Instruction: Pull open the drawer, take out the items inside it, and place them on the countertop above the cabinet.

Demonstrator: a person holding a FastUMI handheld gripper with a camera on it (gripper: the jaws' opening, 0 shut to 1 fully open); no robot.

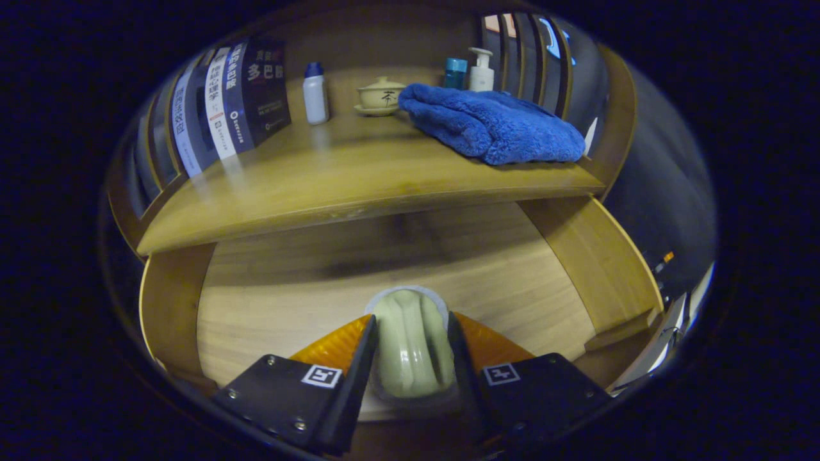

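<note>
We see the gripper [411, 349] pointed forward and tilted down into the open drawer [288, 301], its two fingers [346, 358] drawn in close on either side of a pale green cup [410, 346]. Both fingers press on the cup's sides, so the tongs are clamped on it. The cup lies on its side between them, its glossy body running along the fingers and its far end rimmed in white just past the fingertips. We cannot tell whether the cup is touching the drawer floor or is lifted a little off it.

Beyond the fingers, the drawer's wooden floor stretches bare to the cabinet front, with the drawer's side walls rising on the left and right.

Above the drawer, the countertop [333, 179] juts forward over it. On its right part lies a folded blue towel [493, 125], reaching close to the front edge. Behind the towel stand a teal bottle [455, 72] and a white pump bottle [482, 69], just beside each other. Left of the towel, near the back, sits a lidded tea bowl [380, 96] on a saucer, its right side just beside the towel's edge. Further left stands a white bottle with a blue cap [314, 93], and left of that a row of books [234, 96] stands upright, spines facing us. Dark slats rise at both ends of the countertop.
</note>
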